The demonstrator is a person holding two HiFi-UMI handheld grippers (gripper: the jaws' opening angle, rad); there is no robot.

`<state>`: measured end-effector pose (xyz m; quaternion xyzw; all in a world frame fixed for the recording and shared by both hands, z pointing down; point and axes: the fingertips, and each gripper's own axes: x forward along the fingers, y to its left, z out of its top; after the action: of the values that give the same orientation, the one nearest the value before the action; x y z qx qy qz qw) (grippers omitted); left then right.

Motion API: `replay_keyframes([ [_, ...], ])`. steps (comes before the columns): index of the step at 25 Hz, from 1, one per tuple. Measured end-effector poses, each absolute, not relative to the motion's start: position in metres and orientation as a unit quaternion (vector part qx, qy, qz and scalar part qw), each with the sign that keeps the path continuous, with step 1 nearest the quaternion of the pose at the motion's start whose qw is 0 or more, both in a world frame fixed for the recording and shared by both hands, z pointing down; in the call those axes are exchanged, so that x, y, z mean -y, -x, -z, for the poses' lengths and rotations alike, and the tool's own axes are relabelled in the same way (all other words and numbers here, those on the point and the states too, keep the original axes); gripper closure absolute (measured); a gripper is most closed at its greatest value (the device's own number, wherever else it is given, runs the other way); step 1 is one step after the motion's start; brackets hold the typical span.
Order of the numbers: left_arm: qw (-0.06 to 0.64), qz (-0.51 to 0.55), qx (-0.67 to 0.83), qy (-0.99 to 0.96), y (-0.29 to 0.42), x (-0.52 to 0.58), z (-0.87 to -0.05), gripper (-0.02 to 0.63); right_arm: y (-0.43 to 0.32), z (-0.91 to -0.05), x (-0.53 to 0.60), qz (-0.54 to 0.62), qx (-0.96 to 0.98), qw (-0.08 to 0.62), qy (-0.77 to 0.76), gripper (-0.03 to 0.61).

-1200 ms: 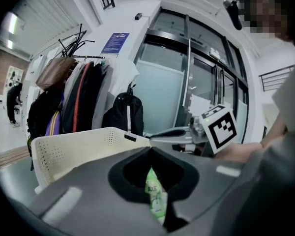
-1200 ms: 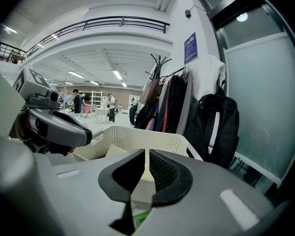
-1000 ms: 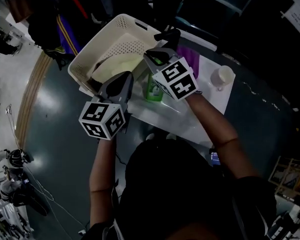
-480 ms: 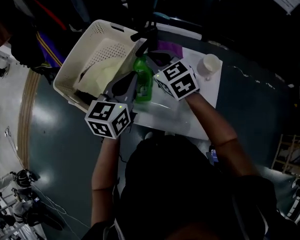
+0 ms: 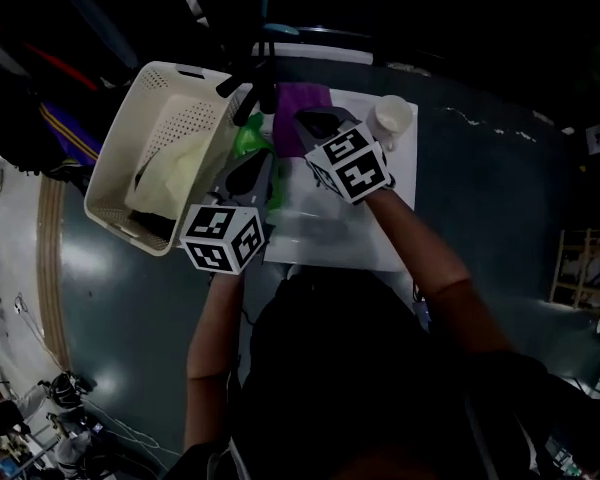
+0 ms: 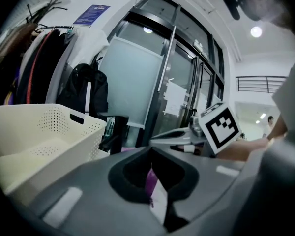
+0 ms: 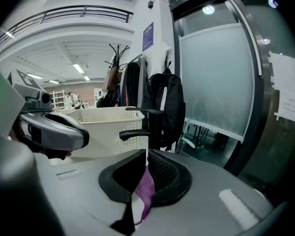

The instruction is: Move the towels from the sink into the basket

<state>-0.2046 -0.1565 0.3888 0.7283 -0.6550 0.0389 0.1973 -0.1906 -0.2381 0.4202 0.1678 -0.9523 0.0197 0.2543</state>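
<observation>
Dark floor surrounds your white counter (image 5: 340, 243), with the basket (image 5: 185, 118) at its left. Your left gripper (image 6: 152, 173) and right gripper (image 7: 145, 168) both pinch the purple towel (image 5: 302, 103). It sits at the counter's far end, beside the basket.

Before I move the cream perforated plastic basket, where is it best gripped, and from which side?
Probably at the slot handle in the cream perforated plastic basket's far end wall, from above: the cut-out lets one jaw pass through and pinch the thin upright rim.

1 basket (image 5: 185, 118) | 1 purple towel (image 5: 302, 103) | 1 cream towel (image 5: 167, 173) | 1 bottle (image 5: 248, 138) | 1 cup (image 5: 390, 118)
</observation>
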Motion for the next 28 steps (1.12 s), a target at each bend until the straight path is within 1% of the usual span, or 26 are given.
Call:
replay_keyframes([
  [8, 0.214, -0.041, 0.645, -0.732, 0.192, 0.176, -0.413, 0.608, 0.174, -0.462, 0.251, -0.028, 0.94, 0.281, -0.19, 0.549],
  [11, 0.223, -0.042, 0.646, -0.729, 0.192, 0.18, -0.421, 0.607, 0.174, -0.475, 0.254, -0.031, 0.936, 0.292, -0.194, 0.531],
  [16, 0.238, -0.043, 0.647, -0.723, 0.194, 0.185, -0.435, 0.607, 0.176, -0.494, 0.26, -0.035, 0.932, 0.304, -0.194, 0.472],
  [19, 0.244, -0.043, 0.649, -0.72, 0.195, 0.189, -0.442, 0.607, 0.18, -0.508, 0.266, -0.034, 0.929, 0.316, -0.19, 0.411],
  [23, 0.25, -0.046, 0.649, -0.717, 0.194, 0.192, -0.448, 0.608, 0.184, -0.52, 0.273, -0.038, 0.925, 0.326, -0.194, 0.351],
  [28, 0.258, -0.05, 0.654, -0.709, 0.2, 0.195, -0.455, 0.607, 0.191, -0.528, 0.283, -0.028, 0.921, 0.336, -0.195, 0.321],
])
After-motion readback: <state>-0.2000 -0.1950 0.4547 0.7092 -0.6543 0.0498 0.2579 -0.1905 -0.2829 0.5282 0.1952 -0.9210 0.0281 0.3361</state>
